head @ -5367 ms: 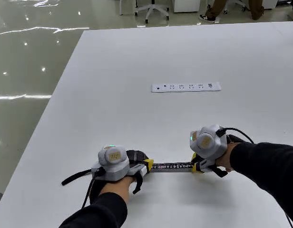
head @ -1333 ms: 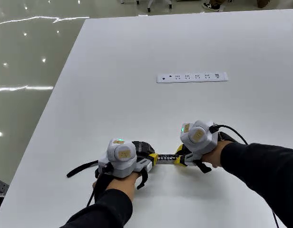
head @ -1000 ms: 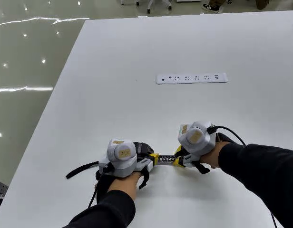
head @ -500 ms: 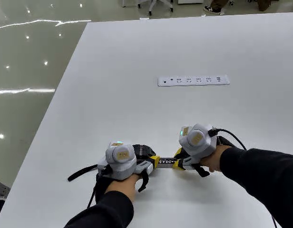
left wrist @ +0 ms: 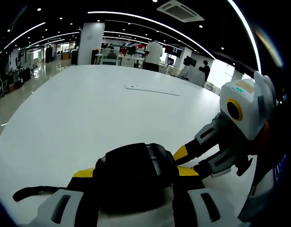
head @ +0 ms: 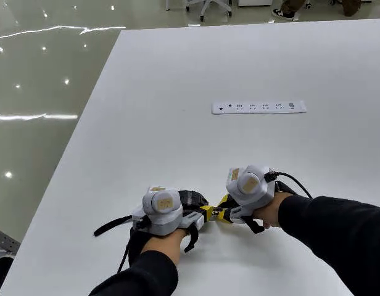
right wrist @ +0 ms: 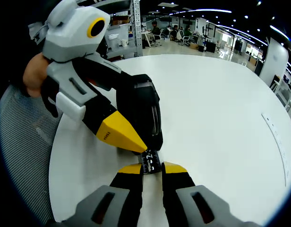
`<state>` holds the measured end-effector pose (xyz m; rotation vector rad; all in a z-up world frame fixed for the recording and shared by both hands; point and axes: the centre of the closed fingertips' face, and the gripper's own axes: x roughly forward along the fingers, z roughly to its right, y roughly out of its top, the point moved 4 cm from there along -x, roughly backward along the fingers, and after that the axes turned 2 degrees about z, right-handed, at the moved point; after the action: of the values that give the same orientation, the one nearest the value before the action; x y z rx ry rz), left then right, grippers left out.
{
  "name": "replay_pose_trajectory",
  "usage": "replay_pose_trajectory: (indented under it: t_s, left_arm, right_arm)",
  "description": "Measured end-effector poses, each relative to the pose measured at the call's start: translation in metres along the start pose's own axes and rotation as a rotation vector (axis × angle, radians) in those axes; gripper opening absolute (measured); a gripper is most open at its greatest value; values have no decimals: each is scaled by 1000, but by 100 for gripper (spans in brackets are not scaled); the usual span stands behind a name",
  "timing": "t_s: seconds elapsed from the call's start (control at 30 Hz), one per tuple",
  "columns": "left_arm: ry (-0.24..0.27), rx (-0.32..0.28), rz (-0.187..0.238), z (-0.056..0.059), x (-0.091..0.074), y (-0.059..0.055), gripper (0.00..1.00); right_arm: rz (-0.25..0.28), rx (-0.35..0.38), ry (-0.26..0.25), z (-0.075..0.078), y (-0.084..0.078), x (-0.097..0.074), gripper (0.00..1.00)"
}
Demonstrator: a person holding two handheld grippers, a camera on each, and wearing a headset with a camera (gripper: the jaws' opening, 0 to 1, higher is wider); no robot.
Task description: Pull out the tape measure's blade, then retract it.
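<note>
On the near part of the white counter (head: 177, 92), the black tape measure (right wrist: 143, 109) was clamped between the left gripper's (left wrist: 134, 172) fingers. A short stub of blade (right wrist: 149, 163) was exposed, pinched by the right gripper's (right wrist: 151, 171) fingers. If it were released abruptly, the blade could be snapped home, or the case jerked loose.

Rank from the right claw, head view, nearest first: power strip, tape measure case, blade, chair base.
1. Blade, clamped in the right claw.
2. Tape measure case, just left, in the left claw.
3. Power strip, farther out on the table.
4. Chair base, top edge of view.
</note>
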<state>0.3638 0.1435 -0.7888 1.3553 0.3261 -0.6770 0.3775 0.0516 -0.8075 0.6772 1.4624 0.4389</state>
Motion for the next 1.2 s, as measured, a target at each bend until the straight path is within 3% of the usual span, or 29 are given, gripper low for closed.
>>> replay_pose_trajectory:
  t_s: [0.4, 0.53, 1.2]
  left_arm:
    - [-7, -4, -3, 0, 0, 0, 59]
    - [-13, -3, -3, -1, 0, 0, 59]
    - [-21, 1, -10, -1, -1, -1, 58]
  right_arm:
    - [0, -15, 15, -2, 6, 9, 10]
    - [0, 14, 31, -1, 6, 10, 10]
    - [-20, -65, 44, -3, 8, 11, 11]
